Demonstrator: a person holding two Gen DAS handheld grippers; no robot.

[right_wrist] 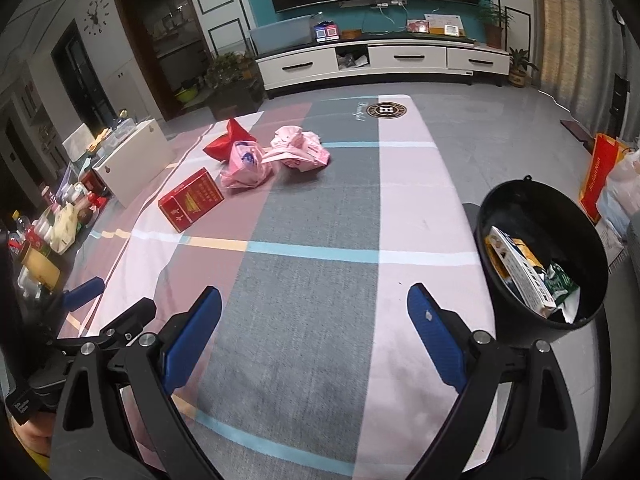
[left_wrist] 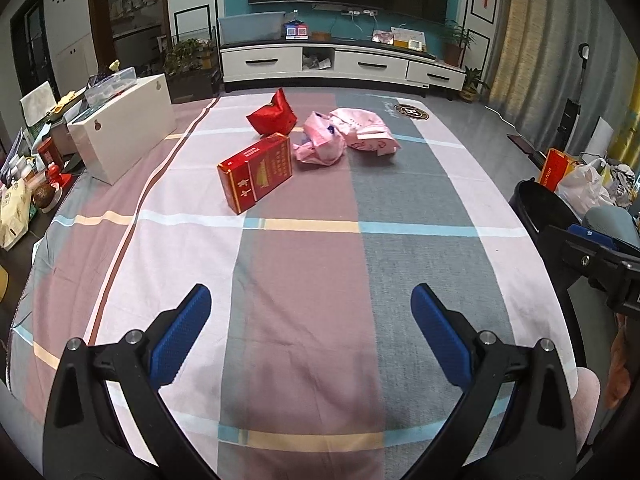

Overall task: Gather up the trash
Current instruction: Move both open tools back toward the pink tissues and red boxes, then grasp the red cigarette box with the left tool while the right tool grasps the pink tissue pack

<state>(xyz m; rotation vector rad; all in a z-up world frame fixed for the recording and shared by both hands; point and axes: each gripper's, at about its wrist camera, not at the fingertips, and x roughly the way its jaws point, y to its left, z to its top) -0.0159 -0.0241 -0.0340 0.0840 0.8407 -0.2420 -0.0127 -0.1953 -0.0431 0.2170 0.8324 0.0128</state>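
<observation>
On the plaid tablecloth (left_wrist: pixel 312 264) lie a red carton (left_wrist: pixel 256 172), a red crumpled bag (left_wrist: pixel 274 116) and two pink crumpled wrappers (left_wrist: pixel 320 142) (left_wrist: pixel 370 130), all at the far middle. They also show in the right wrist view: carton (right_wrist: pixel 191 199), red bag (right_wrist: pixel 228 140), pink wrappers (right_wrist: pixel 246 166) (right_wrist: pixel 300 148). A black bin (right_wrist: pixel 542 254) at the table's right edge holds a box and a green packet. My left gripper (left_wrist: pixel 311 300) is open and empty, well short of the trash. My right gripper (right_wrist: pixel 314 302) is open and empty near the bin.
A white box (left_wrist: pixel 124 136) stands on the table's left edge, with bottles and jars (right_wrist: pixel 44 240) on a side surface beyond it. Bags (left_wrist: pixel 580 184) sit on the floor at right. A TV cabinet (left_wrist: pixel 340 64) lines the far wall.
</observation>
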